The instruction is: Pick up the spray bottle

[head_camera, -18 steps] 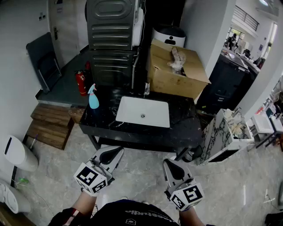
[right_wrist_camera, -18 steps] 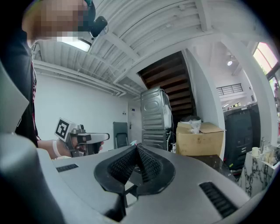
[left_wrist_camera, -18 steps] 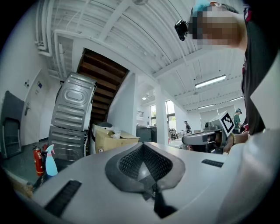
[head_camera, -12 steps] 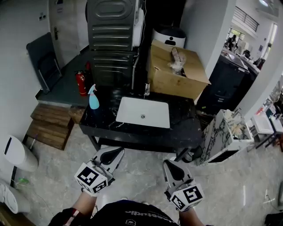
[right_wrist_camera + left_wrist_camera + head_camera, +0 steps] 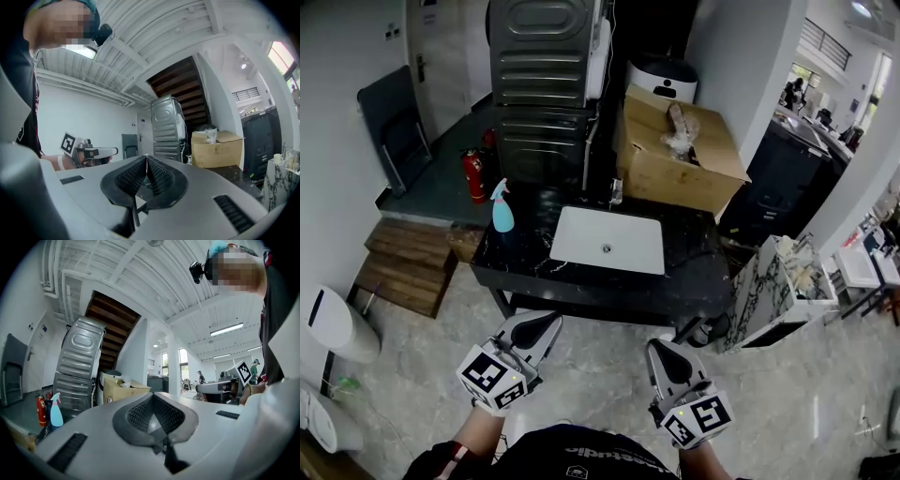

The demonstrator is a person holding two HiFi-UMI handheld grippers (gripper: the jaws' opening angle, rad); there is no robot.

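A light blue spray bottle (image 5: 501, 210) with a pink trigger stands upright at the far left corner of the black marble counter (image 5: 581, 274). It also shows small at the left of the left gripper view, spray bottle (image 5: 56, 411). My left gripper (image 5: 546, 323) is held low in front of the counter, well short of the bottle, jaws shut with nothing between them. My right gripper (image 5: 661, 350) hangs beside it to the right, also shut and empty. Each gripper view shows its own jaws closed tip to tip.
A white sink basin (image 5: 607, 240) is set in the counter. Behind stand a grey metal machine (image 5: 546, 84), an open cardboard box (image 5: 675, 150) and a red fire extinguisher (image 5: 472, 176). Wooden steps (image 5: 408, 266) lie at the left, a marble-patterned stand (image 5: 769, 292) at the right.
The view has shifted slightly, so the counter and bottle sit a little lower and to the right in the picture. Both grippers have kept still and stayed shut.
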